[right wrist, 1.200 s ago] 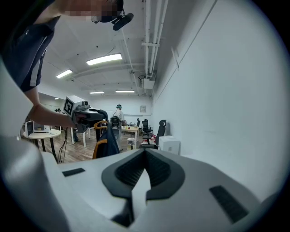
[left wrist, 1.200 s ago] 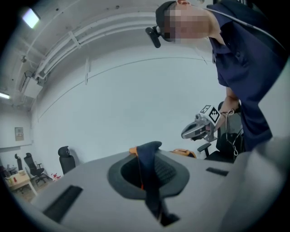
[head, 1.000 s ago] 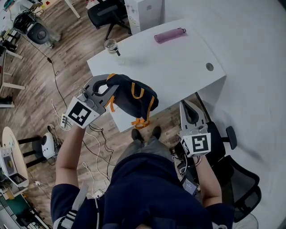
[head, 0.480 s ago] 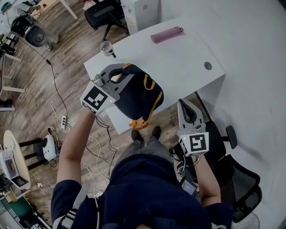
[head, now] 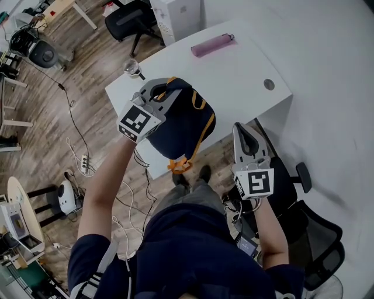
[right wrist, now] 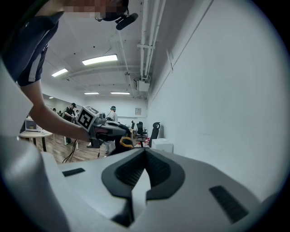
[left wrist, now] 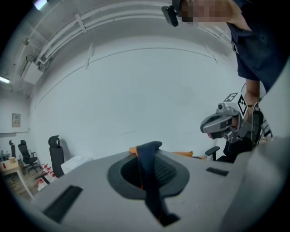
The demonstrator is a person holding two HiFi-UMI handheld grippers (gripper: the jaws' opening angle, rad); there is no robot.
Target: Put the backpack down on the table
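Backpacks: one, the navy backpack [head: 186, 120] with orange trim, hanging by a strap over the near left corner of the white table [head: 239, 79]; I cannot tell whether its underside touches the top
Grippers: two
Left gripper [head: 166, 93]: jaws closed tight on the backpack's navy strap, which runs up between the pads in the left gripper view; it carries the bag's weight
Right gripper [head: 239, 129]: jaws pressed together with nothing between them, held off the table beside its near right end
Tables: one white one at the centre, with one round cable hole [head: 269, 84] near the right end
Things on the table: two, a pink tube-shaped item [head: 211, 44] lying along the far edge and a clear glass [head: 132, 69] at the far left corner
Chairs: two in the head view, a black one [head: 125, 14] beyond the table and another [head: 318, 233] at the person's right
Edges: the bag's lower part overhangs the near edge, and its orange strap end [head: 178, 166] dangles below the edge; the glass stands near the left gripper, apart from the bag
Open room: the tabletop from the bag to the cable hole and back to the pink item is bare; the wooden floor [head: 87, 111] to the left has cables on it
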